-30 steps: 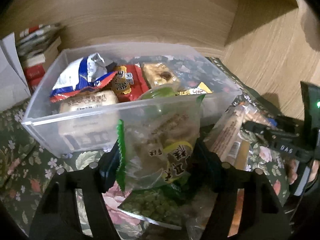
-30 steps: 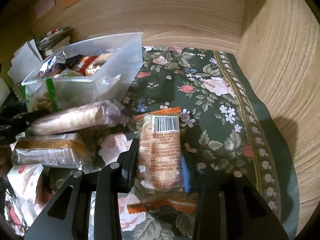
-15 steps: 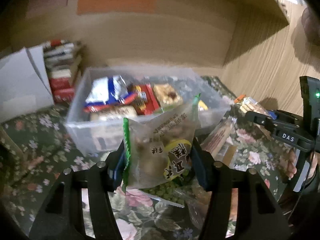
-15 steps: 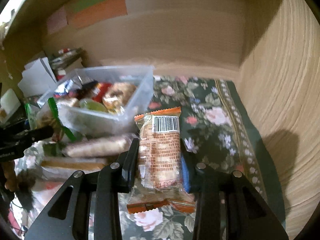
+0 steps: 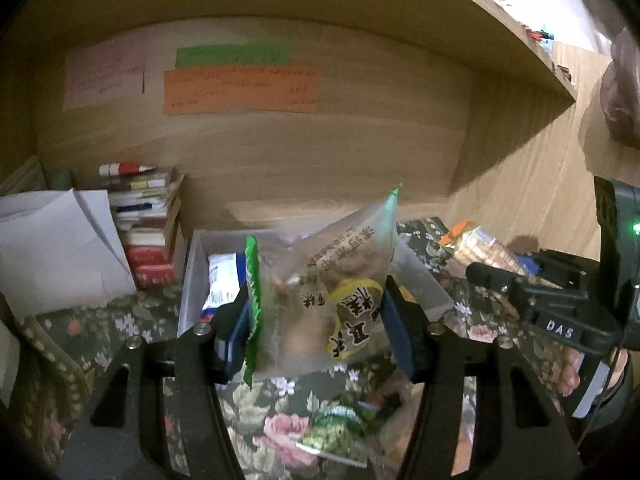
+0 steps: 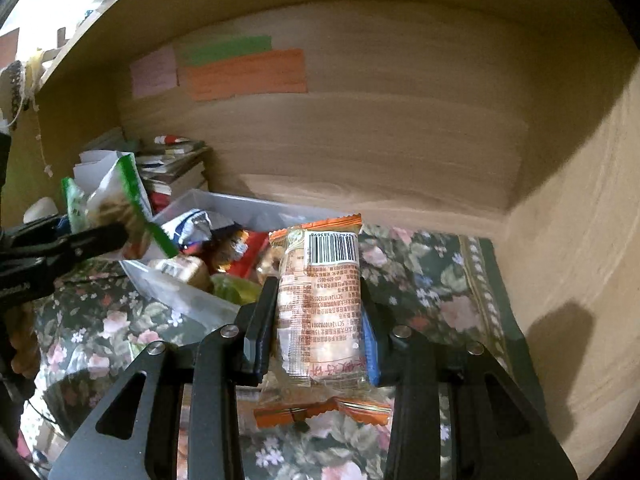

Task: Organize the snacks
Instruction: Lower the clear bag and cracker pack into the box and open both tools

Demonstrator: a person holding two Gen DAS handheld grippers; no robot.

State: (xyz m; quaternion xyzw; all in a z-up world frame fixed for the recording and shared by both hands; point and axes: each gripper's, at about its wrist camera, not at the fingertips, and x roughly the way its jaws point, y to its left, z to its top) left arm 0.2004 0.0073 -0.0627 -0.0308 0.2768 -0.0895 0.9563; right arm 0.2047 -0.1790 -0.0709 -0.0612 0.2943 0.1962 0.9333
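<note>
My left gripper point(image 5: 316, 320) is shut on a clear snack bag with green edges point(image 5: 320, 300) and holds it up in front of the clear plastic bin point(image 5: 192, 280). My right gripper point(image 6: 316, 328) is shut on an orange-ended biscuit pack with a barcode point(image 6: 320, 300), raised beside the bin point(image 6: 256, 210), which holds several snack packs. The left gripper with its bag point(image 6: 116, 200) shows at the left of the right wrist view. The right gripper with its pack point(image 5: 480, 248) shows at the right of the left wrist view.
A dark floral cloth point(image 6: 440, 280) covers the shelf floor. Loose snack packs point(image 5: 336, 436) lie below the left gripper. Stacked books point(image 5: 148, 216) and white paper point(image 5: 52, 248) stand left of the bin. Wooden walls point(image 6: 580, 240) close in the back and right.
Both grippers have risen with their packs held fast. The bin and the loose snacks now sit lower and farther in both views, and the coloured notes on the back wall show.
</note>
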